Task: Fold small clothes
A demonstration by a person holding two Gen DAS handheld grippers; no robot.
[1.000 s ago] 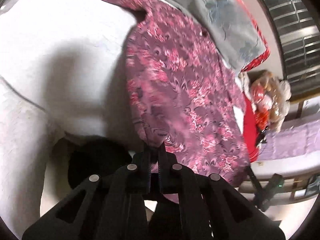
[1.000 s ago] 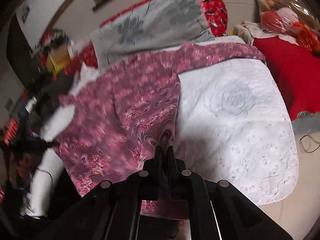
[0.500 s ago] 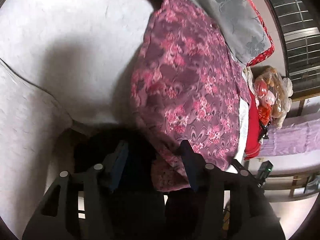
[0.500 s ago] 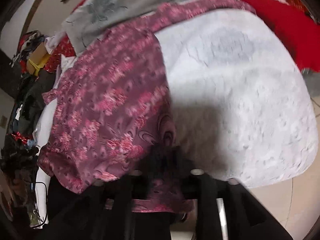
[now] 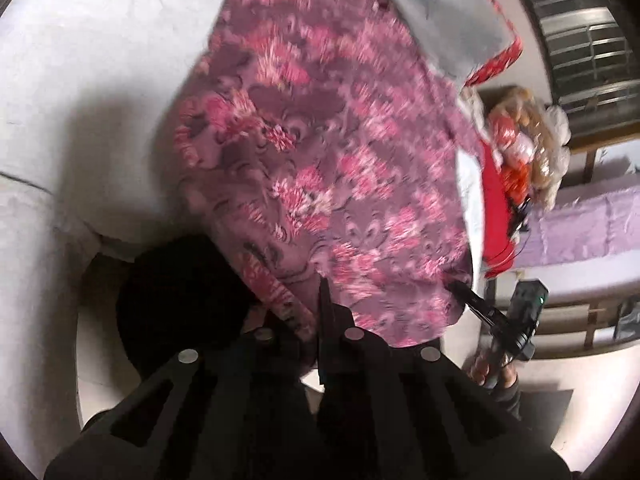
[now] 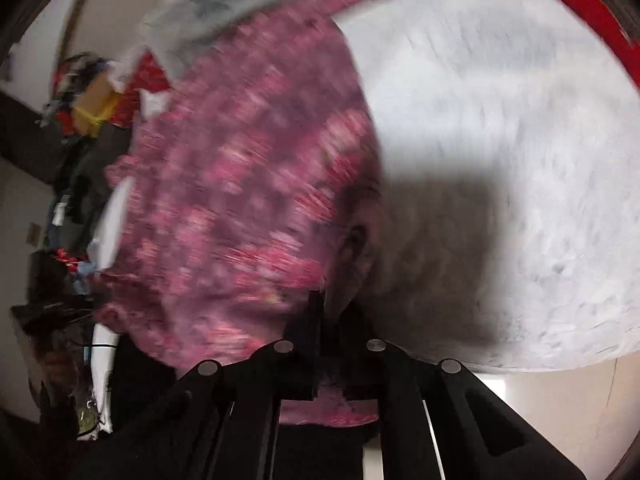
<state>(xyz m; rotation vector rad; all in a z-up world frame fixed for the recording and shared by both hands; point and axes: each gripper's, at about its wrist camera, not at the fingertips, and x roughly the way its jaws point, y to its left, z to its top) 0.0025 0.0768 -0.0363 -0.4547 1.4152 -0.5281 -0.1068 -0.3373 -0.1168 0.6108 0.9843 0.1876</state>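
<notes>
A pink and purple floral garment (image 5: pixel 340 140) lies spread on a white bed cover (image 5: pixel 100 80). My left gripper (image 5: pixel 323 288) is shut on the garment's near hem, and the cloth bunches around its fingers. In the right wrist view the same garment (image 6: pixel 240 184) is blurred. My right gripper (image 6: pixel 326 300) is shut on its near edge, beside the white cover (image 6: pixel 500 120), and a strip of cloth hangs below the jaws. The right gripper (image 5: pixel 460 290) also shows in the left wrist view, at the garment's right corner.
A grey pillow (image 5: pixel 440 12) lies beyond the garment. A red cloth (image 5: pixel 496 208) and a bag of soft toys (image 5: pixel 528 148) are to the right. Piled clutter (image 6: pixel 92 108) stands left of the bed. A dark shape (image 5: pixel 176 292) sits below the bed edge.
Both grippers held the hem, opened half a second ago, and are shut on the near edge again. Both have sunk closer to the bed. The right wrist view has blurred.
</notes>
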